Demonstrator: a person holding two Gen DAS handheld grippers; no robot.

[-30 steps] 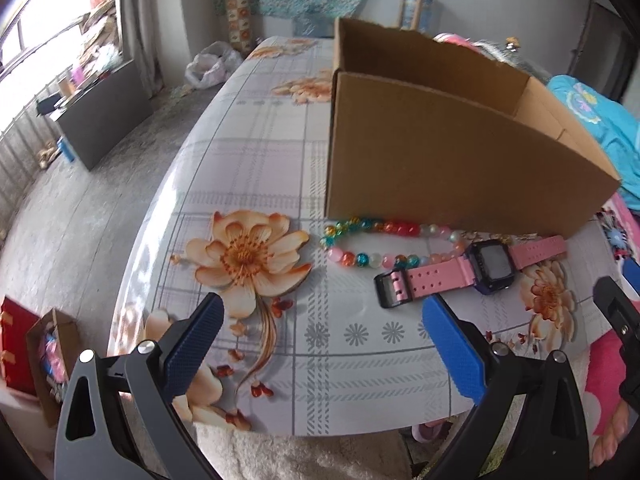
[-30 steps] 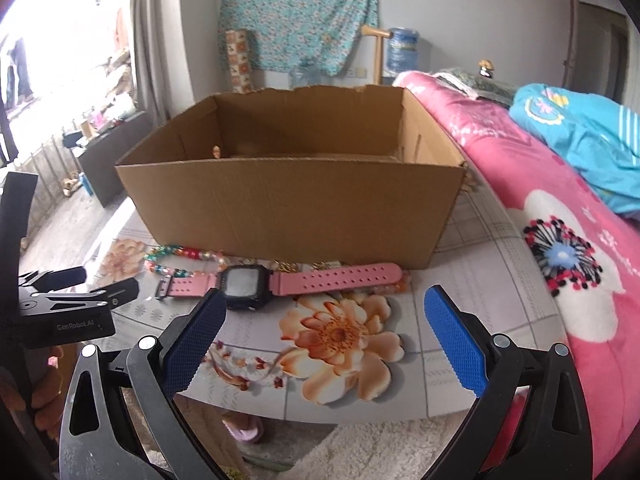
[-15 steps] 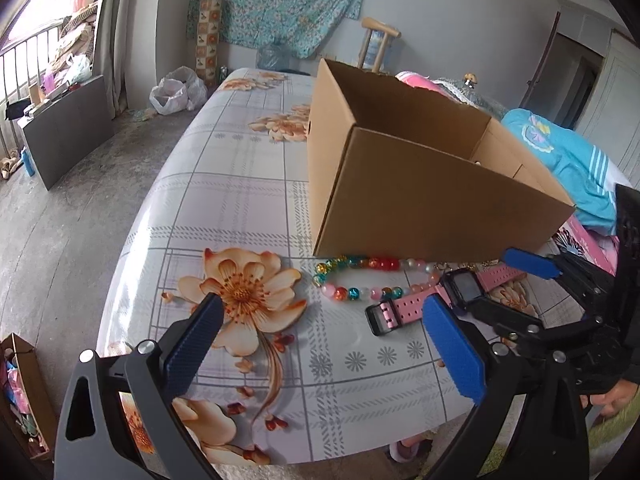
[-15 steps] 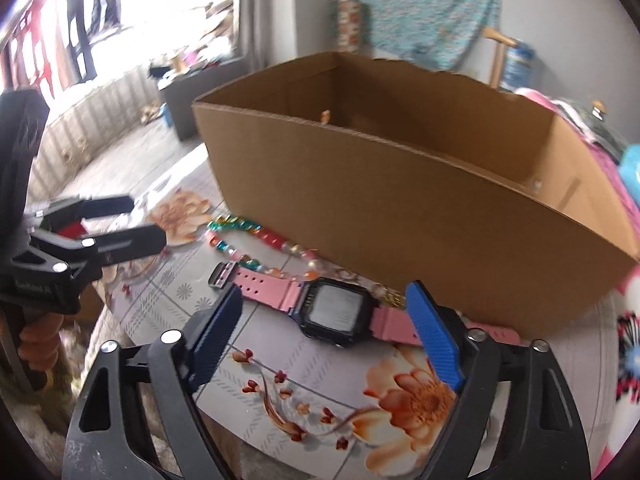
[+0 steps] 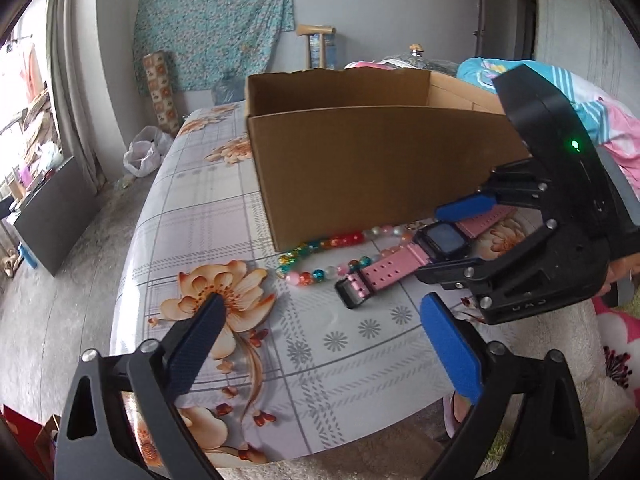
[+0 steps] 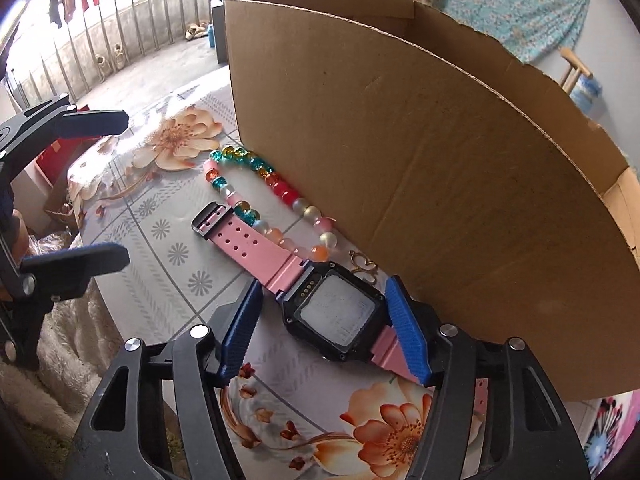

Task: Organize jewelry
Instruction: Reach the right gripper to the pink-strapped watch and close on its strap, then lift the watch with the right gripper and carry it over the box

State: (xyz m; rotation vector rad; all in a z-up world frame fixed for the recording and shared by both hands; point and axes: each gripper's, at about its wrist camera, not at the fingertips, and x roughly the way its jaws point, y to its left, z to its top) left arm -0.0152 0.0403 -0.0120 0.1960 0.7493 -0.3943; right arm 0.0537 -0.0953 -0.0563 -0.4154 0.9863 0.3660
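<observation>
The pink watch [image 6: 320, 292] lies flat on the worktop [image 5: 224, 216] just before the cardboard box [image 6: 440, 168], strap running along the box wall. The right tongs [image 6: 326, 332] stand apart, straddling its face across the strap — clearly the nearer. The left tongs [image 5: 320, 344], also apart, hover well back, empty.

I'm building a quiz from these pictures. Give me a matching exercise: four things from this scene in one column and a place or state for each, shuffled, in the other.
Things:
1. pink watch
2. bead bracelet
3. cardboard box
4. left gripper

Places or states:
A. open, over the flowered tablecloth, nothing between its fingers
B. standing upright behind the jewelry
C. its case between the fingers of the right gripper
D. lying along the foot of the box wall

Pairs: 1-C, 2-D, 3-B, 4-A
</observation>
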